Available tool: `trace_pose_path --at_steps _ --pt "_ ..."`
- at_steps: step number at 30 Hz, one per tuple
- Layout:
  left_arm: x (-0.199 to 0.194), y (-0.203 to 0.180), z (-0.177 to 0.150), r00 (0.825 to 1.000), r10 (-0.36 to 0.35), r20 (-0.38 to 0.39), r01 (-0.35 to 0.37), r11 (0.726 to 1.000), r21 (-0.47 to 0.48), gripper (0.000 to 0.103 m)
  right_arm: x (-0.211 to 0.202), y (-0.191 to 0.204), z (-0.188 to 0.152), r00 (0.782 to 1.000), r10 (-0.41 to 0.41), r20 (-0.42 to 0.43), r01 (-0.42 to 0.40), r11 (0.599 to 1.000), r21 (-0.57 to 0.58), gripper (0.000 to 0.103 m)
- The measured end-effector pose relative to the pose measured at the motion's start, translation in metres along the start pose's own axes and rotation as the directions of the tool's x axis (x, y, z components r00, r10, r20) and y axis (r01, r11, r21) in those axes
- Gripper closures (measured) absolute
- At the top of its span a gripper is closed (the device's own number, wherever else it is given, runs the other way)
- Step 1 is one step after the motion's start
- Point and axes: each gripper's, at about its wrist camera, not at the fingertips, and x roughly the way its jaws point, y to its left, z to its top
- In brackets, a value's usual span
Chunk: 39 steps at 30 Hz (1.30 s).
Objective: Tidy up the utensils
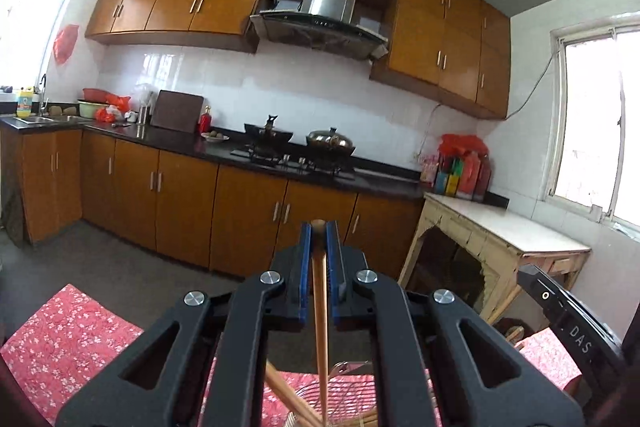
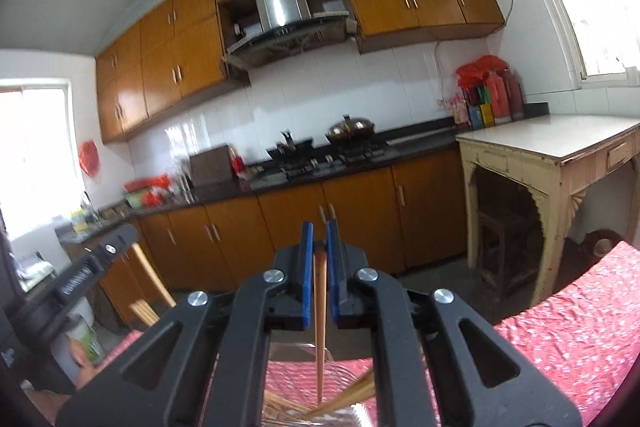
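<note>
In the left wrist view my left gripper (image 1: 318, 227) is shut on a pale wooden chopstick (image 1: 320, 291). It hangs down between the blue pads into a wire holder (image 1: 348, 393) where other chopsticks (image 1: 288, 393) lean. In the right wrist view a darker brown chopstick (image 2: 320, 307) stands between the blue pads of my right gripper (image 2: 319, 227). Thin gaps show on both sides of it, and its lower end sits in the holder (image 2: 292, 355) among other chopsticks (image 2: 352, 395). The two grippers are side by side over the holder.
The holder stands on a table with a red floral cloth (image 1: 60, 339). Beyond it are the grey floor, orange kitchen cabinets (image 1: 180, 211), a dark counter with a stove and pots (image 1: 304, 147), and a worn cream side table (image 2: 560, 143) on the right.
</note>
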Motion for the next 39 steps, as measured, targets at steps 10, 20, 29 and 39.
trace_pose_path --at_steps 10,20,29,39 --pt "-0.029 0.006 0.011 0.999 0.050 0.020 -0.051 0.998 0.029 0.032 -0.023 -0.002 -0.002 0.995 -0.096 0.012 0.096 0.994 -0.051 0.053" --pt "-0.062 0.023 0.016 0.998 0.067 0.022 -0.068 0.997 0.027 0.019 -0.063 0.005 -0.003 0.994 -0.105 0.029 0.106 0.992 -0.066 0.033" --pt "-0.108 0.038 -0.013 0.998 0.062 -0.020 -0.059 0.991 0.116 0.002 -0.126 0.020 -0.036 0.992 -0.116 0.048 0.121 0.988 -0.101 0.004" --pt "-0.169 0.038 -0.069 0.999 0.014 -0.051 -0.004 0.984 0.179 0.002 -0.201 0.043 -0.105 0.994 -0.105 0.016 0.106 0.976 -0.189 0.004"
